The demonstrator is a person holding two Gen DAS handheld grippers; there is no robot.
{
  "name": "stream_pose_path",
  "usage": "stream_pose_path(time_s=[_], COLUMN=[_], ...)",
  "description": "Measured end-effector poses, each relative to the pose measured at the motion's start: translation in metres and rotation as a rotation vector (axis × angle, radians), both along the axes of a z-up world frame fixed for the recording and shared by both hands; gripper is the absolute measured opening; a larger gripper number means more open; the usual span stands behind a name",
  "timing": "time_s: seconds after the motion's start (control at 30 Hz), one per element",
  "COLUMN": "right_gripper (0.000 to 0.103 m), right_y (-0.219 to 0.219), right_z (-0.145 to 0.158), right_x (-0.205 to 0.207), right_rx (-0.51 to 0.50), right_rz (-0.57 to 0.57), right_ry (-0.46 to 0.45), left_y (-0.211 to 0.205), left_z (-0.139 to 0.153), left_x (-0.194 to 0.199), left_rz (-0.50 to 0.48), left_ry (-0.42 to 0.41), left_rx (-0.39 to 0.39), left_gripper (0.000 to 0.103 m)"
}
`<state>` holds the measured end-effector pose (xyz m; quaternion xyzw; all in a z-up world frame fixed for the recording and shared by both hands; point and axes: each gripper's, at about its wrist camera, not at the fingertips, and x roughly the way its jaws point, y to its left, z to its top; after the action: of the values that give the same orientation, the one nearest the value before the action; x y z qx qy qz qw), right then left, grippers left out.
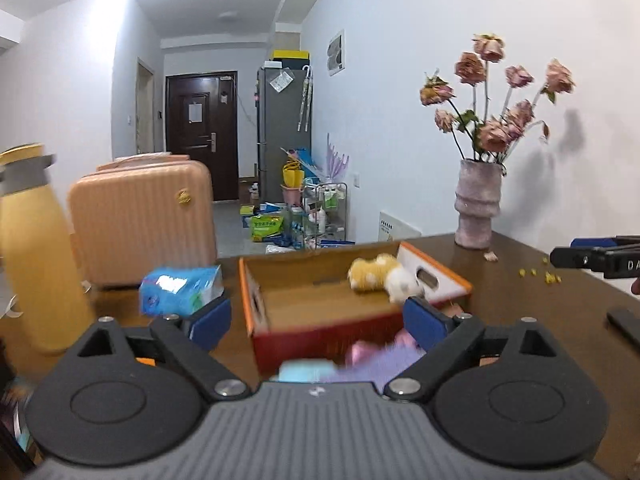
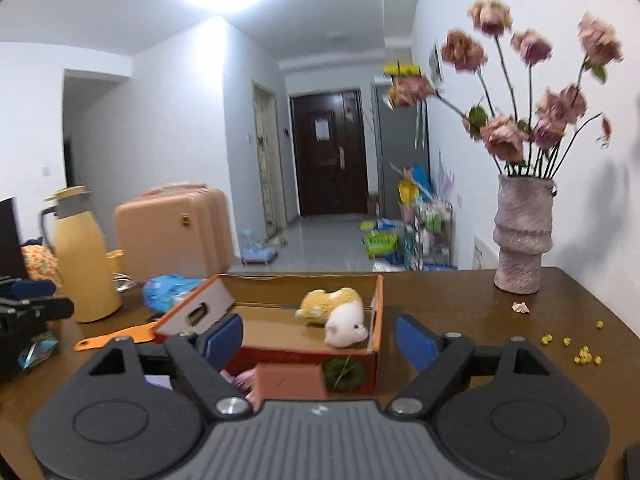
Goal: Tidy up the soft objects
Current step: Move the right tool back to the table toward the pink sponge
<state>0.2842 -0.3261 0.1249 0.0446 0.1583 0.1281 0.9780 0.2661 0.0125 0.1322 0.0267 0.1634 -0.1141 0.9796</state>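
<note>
Two hand-held grippers hang above a dark wooden table (image 2: 460, 304), both facing an open cardboard box (image 2: 304, 320) with orange edges. The left gripper (image 1: 316, 318) stands spread wide with nothing between its blue pads; the right gripper (image 2: 320, 338) is likewise spread and empty. Inside the box, against its right wall, lie a fuzzy yellow plush (image 2: 330, 300) and a rounded white plush (image 2: 346, 326), touching each other. Just before the box's near wall sits a blurred heap of pink and lilac soft fabric (image 1: 376, 364), seemingly the next item. A sound pick would likely descend squarely on the heap, pinching deep into its bulk so that the limp cloth does not slip. A ridged, rough-glazed vase (image 2: 522, 236) of dried roses stands well apart.
</note>
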Motion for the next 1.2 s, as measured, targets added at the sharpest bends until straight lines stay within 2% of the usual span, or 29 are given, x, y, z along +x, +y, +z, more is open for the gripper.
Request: stream_pose_path(time_s=[0.13,0.33,0.43,0.57,0.7,0.77,0.87,0.9,0.93,0.97,1.03,1.13,1.2], right_gripper=[0.084,0.086,0.089,0.089,0.089,0.089,0.09,0.091,0.099,0.103,0.102,0.092,0.09], right_y=[0.011,0.043,0.056,0.068,0.08,0.087,0.089,0.089,0.088,0.088,0.088,0.087,0.084], right_z=[-0.016,-0.036,-0.049,-0.071,-0.082,-0.087,-0.089,-0.09,-0.093,-0.095,-0.101,-0.112,-0.117], right_x=[-0.057,-0.13,-0.168,-0.22,-0.244,-0.245,-0.244,-0.245,-0.245,-0.243,-0.239,-0.228,-0.221], right_rx=[0.015,-0.029,-0.023,0.001,0.033,0.029,0.055,0.062,0.063,0.055,0.031,0.027,0.048], right_rz=[0.004,0.046,0.056,0.039,0.096,0.073,0.043,0.033,0.018,-0.002,-0.036,-0.032,-0.046], right_ry=[-0.034,-0.049,-0.029,0.001,0.009,-0.012,-0.034,-0.045,-0.048,-0.043,-0.022,0.01,0.018], left_y=[0.006,-0.003,-0.003,0.007,0.015,0.016,0.018,0.017,0.016,0.015,0.014,0.01,0.008], left_z=[-0.017,-0.038,-0.048,-0.063,-0.071,-0.073,-0.076,-0.078,-0.081,-0.084,-0.09,-0.101,-0.105], left_x=[-0.064,-0.144,-0.177,-0.214,-0.215,-0.208,-0.205,-0.205,-0.204,-0.202,-0.197,-0.187,-0.179], left_rz=[0.021,0.022,0.037,0.051,0.06,0.094,0.081,0.073,0.071,0.07,0.064,0.061,0.053], left_ry=[-0.038,-0.083,-0.09,-0.078,-0.043,-0.03,-0.011,-0.01,-0.008,-0.001,0.026,0.061,0.084], left_rx=[-0.026,0.036,0.048,0.015,-0.001,-0.004,-0.031,-0.024,-0.016,-0.013,-0.018,-0.014,-0.009], left_gripper=[0.098,0.101,0.102,0.102,0.101,0.101,0.101,0.101,0.101,0.101,0.101,0.101,0.101])
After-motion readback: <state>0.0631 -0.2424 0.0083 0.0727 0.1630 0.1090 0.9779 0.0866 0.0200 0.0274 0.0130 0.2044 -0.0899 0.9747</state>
